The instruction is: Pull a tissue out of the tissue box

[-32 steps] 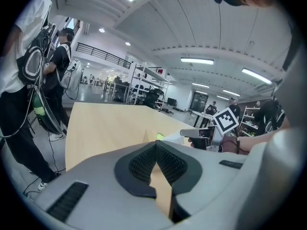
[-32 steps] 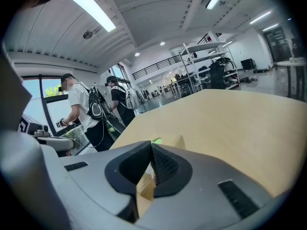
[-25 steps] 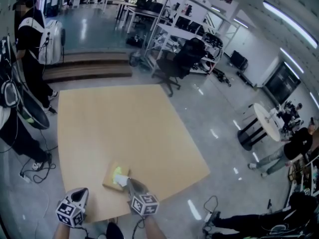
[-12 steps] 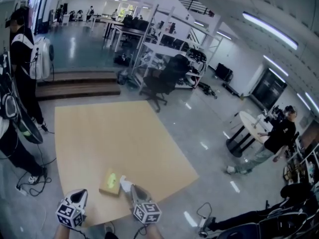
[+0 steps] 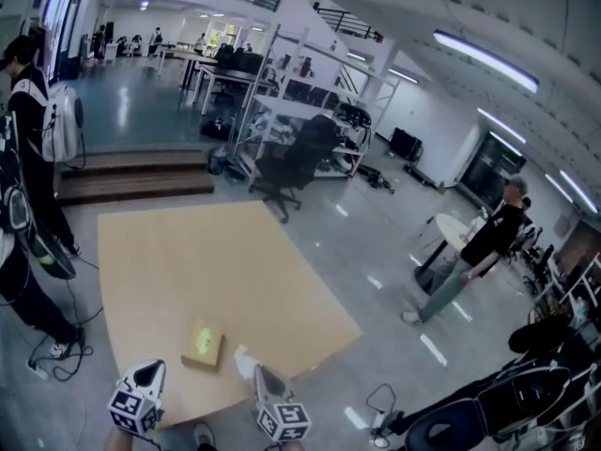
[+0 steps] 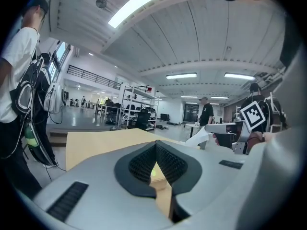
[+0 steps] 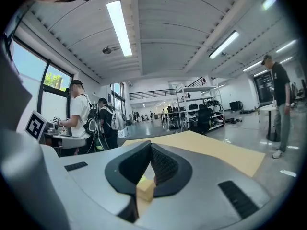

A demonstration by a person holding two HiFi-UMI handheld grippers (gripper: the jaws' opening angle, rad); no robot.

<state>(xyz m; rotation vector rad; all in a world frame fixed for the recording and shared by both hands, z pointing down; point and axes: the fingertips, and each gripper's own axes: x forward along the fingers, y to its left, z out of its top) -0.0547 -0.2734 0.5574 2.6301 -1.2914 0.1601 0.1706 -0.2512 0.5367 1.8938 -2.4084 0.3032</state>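
Head view, looking steeply down. My right claw is pressed together on a white tissue, pinched at its tip. The sheet juts from the claw toward the tissue box and, as far as this view shows, is apart from it. The box is tan with a yellow-green patch on top. It lies flat on the pale wooden worktop, near the edge closest to me and between my two claws. My left claw hovers at the near left of the box, not touching it.

Left gripper view. The ribbed pads of the left claw meet at their tips with nothing between them, and the box shows through the gap beneath. At the right of this view, my right claw holds the tissue up as a crumpled white fold.

Right gripper view. The pads are closed tip to tip. The thin sheet cannot be made out between them here, and the tan box shows below.

Background. A black office chair and metal shelving stand beyond the worktop's far edge. A person stands by a round table at the right.
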